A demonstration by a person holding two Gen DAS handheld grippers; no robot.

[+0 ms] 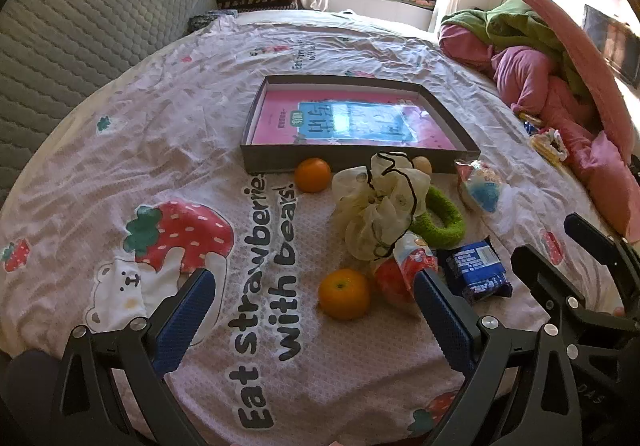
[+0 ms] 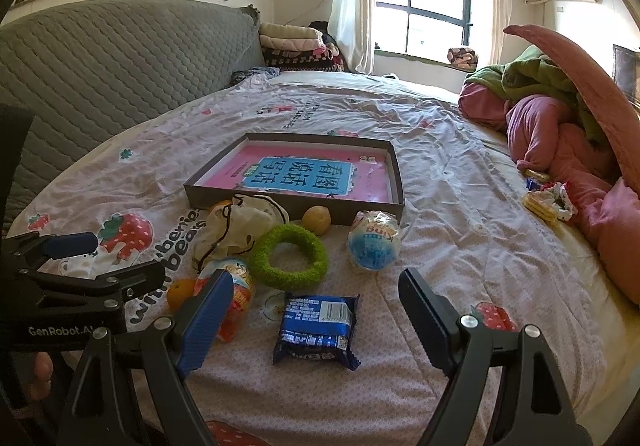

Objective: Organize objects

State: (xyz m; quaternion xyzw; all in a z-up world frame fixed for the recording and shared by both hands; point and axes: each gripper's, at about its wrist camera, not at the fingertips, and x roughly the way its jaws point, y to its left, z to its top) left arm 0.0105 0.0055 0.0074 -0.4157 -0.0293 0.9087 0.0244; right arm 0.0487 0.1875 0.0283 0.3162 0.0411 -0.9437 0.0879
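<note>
Gaping wide and empty above the bedsheet [image 1: 100,173], left gripper [image 1: 314,304] and right gripper [image 2: 316,320] alike.

Each black hand-held gripper [image 2: 316,310] has blue ribbed pads [image 2: 204,322] and silver screws.

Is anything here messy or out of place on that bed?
Yes. Snacks, fruit and toys lie scattered on the bedsheet in front of the box instead of inside it: a blue wrapped snack, a green ring, an orange. A cream scrunchie lies partly over the ring. Nothing looks spilled or broken.
</note>
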